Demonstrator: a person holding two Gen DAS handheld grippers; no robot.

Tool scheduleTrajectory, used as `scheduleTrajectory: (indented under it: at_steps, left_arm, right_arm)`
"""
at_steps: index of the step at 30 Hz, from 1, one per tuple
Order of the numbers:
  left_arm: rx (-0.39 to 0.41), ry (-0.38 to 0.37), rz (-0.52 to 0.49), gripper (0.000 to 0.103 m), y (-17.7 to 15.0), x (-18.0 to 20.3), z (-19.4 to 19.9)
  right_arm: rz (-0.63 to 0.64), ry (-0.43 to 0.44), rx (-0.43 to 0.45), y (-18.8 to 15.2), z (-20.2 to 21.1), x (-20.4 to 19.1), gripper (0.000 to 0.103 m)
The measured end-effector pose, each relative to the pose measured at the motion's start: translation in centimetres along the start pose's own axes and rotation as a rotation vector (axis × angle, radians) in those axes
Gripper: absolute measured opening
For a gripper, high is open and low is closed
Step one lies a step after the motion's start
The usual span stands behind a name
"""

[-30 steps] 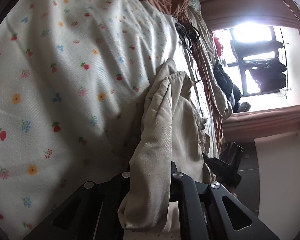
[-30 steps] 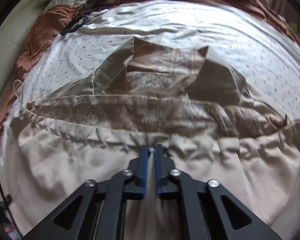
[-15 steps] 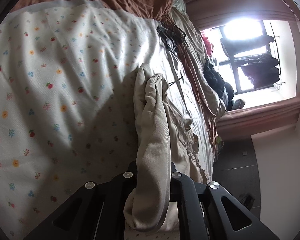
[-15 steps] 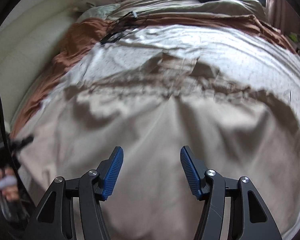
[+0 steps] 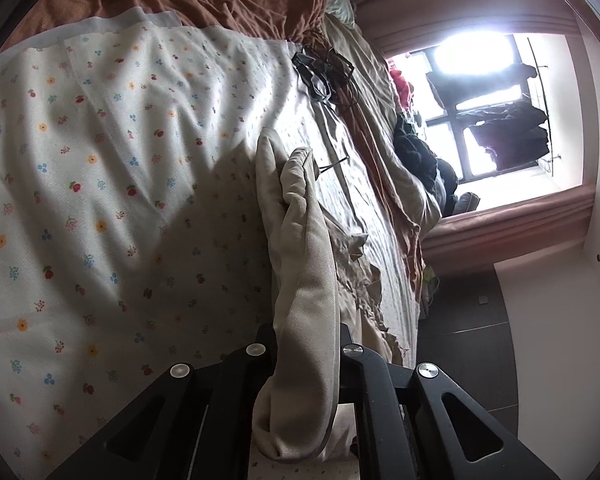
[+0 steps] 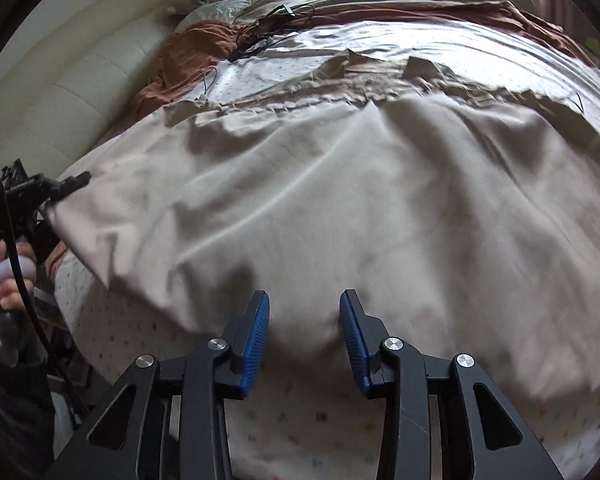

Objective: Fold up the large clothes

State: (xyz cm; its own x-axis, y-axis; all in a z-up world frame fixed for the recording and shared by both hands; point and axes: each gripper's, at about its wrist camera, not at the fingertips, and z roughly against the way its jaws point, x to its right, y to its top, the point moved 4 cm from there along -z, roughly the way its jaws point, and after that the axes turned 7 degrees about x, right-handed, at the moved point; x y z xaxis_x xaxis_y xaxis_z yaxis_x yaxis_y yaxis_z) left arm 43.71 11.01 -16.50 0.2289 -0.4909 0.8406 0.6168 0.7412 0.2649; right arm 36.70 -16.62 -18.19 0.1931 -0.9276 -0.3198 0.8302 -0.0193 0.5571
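**Left grips, right free**

The beige garment (image 6: pixel 360 200) lies spread across the floral sheet (image 5: pixel 100 200) on the bed. Left gripper (image 5: pixel 306 360), seen at 9 o'clock in the right view, has its jaws clamped on a bunched edge. Right gripper (image 6: pixel 304 320) hovers at the near hem, jaws parted and holding nothing.

A bed is carrying everything — a floral sheet (image 6: pixel 332 412) is covering it, with a beige garment (image 6: pixel 360 208) lying spread across the sheet. A rust-brown blanket (image 6: pixel 188 48) and black cables (image 6: pixel 268 28) are lying beyond — near the headboard (image 6: pixel 80 68).
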Motion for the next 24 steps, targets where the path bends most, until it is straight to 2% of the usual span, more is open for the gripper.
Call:
scheduleTrajectory:
  at_steps: [4,7,11,12,14,16,18,24]
  left_arm:
    - [-0.007,0.002,0.031,0.008,0.1,-1.0,-0.4]
    - [-0.007,0.006,0.035,0.008,0.1,-1.8,-0.3]
    - [-0.011,0.005,0.052,0.008,0.0,-2.5,-0.4]
    - [-0.012,0.006,0.054,0.008,0.0,-2.7,-0.4]
    - [-0.013,0.007,0.064,0.008,-0.1,-3.2,-0.4]
    - [-0.015,0.009,0.074,0.008,-0.1,-3.8,-0.4]
    - [-0.020,0.012,0.084,0.008,-0.2,-4.3,-0.4]
    - [-0.024,0.012,0.120,0.008,-0.3,-6.1,-0.4]
  right_arm:
    - [0.017,-0.028,-0.057,-1.3,-1.7,0.2,0.038]
    - [0.009,-0.015,-0.040,-0.6,-1.6,-0.4,0.037]
    - [0.064,-0.051,-0.061,0.3,-3.1,-1.3,0.037]
    - [0.054,-0.059,-0.067,0.5,-3.8,-1.0,0.035]
    - [0.014,-0.091,-0.069,1.4,-4.6,0.0,0.013]
    - [-0.028,-0.107,-0.064,2.6,-5.1,1.0,0.004]
    - [-0.058,-0.106,-0.068,4.1,-6.1,1.9,0.000]
    - [-0.123,-0.100,-0.059,7.8,-8.5,3.4,0.000]
